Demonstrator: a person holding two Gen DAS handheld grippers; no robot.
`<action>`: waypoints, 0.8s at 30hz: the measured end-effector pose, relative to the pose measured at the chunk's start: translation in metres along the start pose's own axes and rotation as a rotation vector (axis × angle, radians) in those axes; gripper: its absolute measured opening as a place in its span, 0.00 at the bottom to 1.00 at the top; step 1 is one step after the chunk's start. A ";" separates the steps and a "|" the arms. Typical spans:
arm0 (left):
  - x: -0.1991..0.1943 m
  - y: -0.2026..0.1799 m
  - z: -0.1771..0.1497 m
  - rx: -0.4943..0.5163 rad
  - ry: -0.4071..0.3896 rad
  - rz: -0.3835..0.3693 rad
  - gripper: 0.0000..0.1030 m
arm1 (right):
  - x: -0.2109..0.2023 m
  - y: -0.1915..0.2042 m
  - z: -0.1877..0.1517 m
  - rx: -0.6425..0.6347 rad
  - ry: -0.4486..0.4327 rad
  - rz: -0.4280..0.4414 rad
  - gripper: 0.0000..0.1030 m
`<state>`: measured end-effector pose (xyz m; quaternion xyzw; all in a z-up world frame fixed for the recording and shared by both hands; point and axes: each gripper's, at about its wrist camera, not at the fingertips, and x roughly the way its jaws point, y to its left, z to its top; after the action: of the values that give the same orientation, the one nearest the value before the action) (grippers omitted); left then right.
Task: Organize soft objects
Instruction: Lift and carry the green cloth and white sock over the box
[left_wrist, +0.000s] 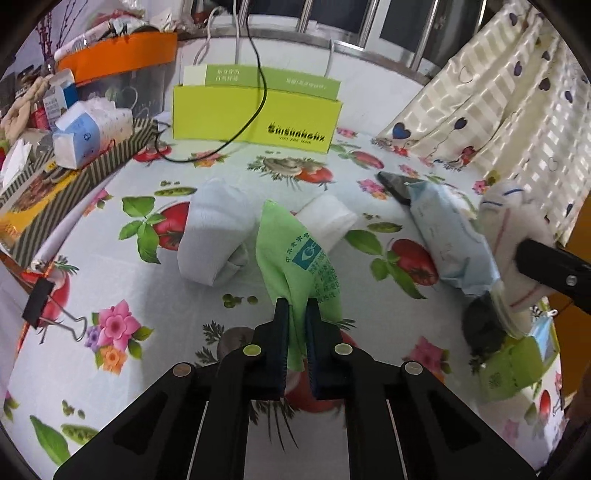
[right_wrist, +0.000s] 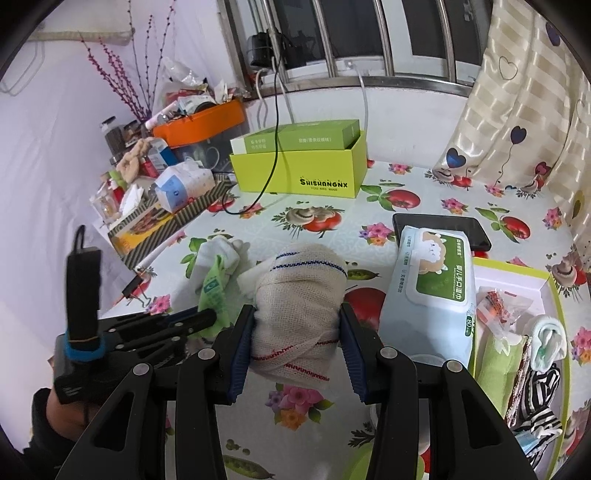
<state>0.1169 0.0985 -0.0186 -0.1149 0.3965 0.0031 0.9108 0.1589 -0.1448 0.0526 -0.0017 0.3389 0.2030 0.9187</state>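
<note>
The table (left_wrist: 110, 369) has a cloth printed with tomatoes and flowers. At its far edge stands a yellow-green box (right_wrist: 299, 177) with a black cable (right_wrist: 275, 155) hanging over it. On the left side are a striped box (left_wrist: 74, 177), a tissue pack (left_wrist: 88, 134) and an orange tub (right_wrist: 201, 127). A binder clip (left_wrist: 44, 306) lies near the left edge.

In the middle lie a folded white sock (left_wrist: 214, 232) and a white pad (left_wrist: 328, 218), close together. To the right is a wipes pack (right_wrist: 428, 291), and its far end lies on a dark phone (right_wrist: 443, 229). Further right a tray (right_wrist: 554, 291) holds a striped cloth (right_wrist: 535, 398) and other small things.

The left gripper (left_wrist: 297, 314) is closed tight on a green cloth (left_wrist: 299, 254). The cloth goes up and away from the fingers, its long axis along the gripper's line, and its far tip is in front of the gap between the sock and the pad.

The right gripper (right_wrist: 297, 325) holds a beige roll (right_wrist: 299, 306) of bandage-like fabric with blue and red stitching. The pads press on both sides of it. The roll sticks out forward past the fingertips, its long axis also along the fingers, and it hides part of the table behind it.
</note>
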 end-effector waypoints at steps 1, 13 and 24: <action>-0.004 -0.002 0.000 0.001 -0.007 -0.003 0.08 | -0.002 -0.001 -0.001 0.002 -0.003 0.003 0.42; -0.044 -0.038 0.000 0.040 -0.060 -0.076 0.08 | -0.029 -0.010 -0.013 -0.003 -0.038 0.027 0.42; -0.064 -0.074 0.002 0.087 -0.091 -0.128 0.08 | -0.051 -0.026 -0.022 0.003 -0.064 0.016 0.42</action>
<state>0.0814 0.0321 0.0444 -0.0999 0.3464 -0.0670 0.9303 0.1196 -0.1913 0.0640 0.0088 0.3097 0.2097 0.9274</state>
